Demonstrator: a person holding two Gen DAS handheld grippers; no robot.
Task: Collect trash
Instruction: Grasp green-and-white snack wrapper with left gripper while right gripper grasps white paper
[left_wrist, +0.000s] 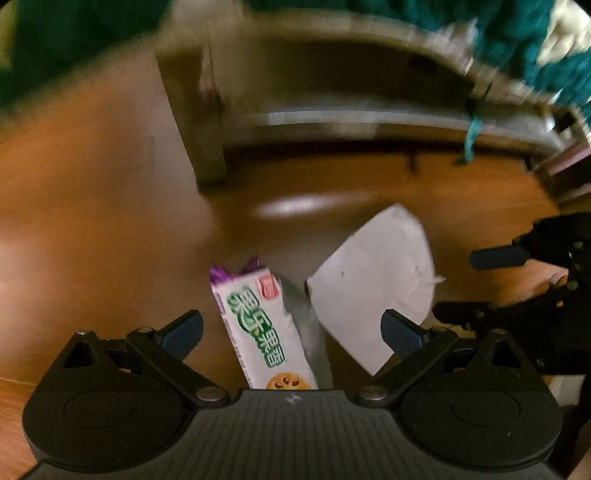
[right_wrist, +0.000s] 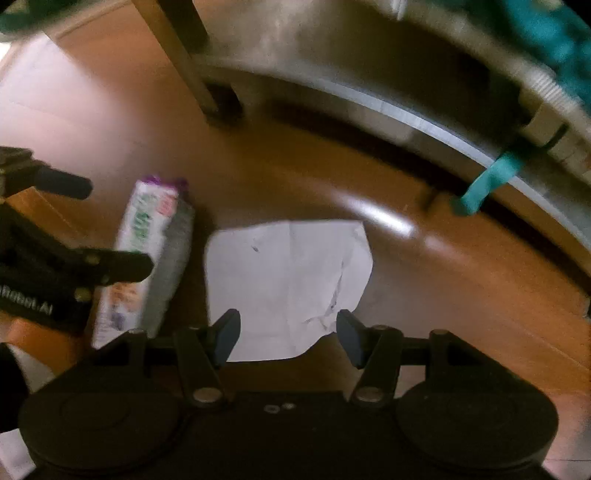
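A white snack wrapper (left_wrist: 264, 328) with green letters and a purple end lies flat on the brown wooden floor. A creased sheet of white paper (left_wrist: 373, 284) lies just right of it. My left gripper (left_wrist: 291, 328) is open above both, the wrapper between its fingers. My right gripper (right_wrist: 288, 338) is open over the near edge of the paper (right_wrist: 288, 280). The wrapper also shows in the right wrist view (right_wrist: 144, 254), with the left gripper's fingers (right_wrist: 122, 264) over it. The right gripper shows at the right of the left wrist view (left_wrist: 476, 280).
A wooden furniture leg (right_wrist: 184, 62) stands on the floor beyond the trash. A low frame with a pale rail (right_wrist: 424, 122) runs behind. Teal fabric (right_wrist: 487, 181) hangs from it on the right. The floor (left_wrist: 92, 206) stretches to the left.
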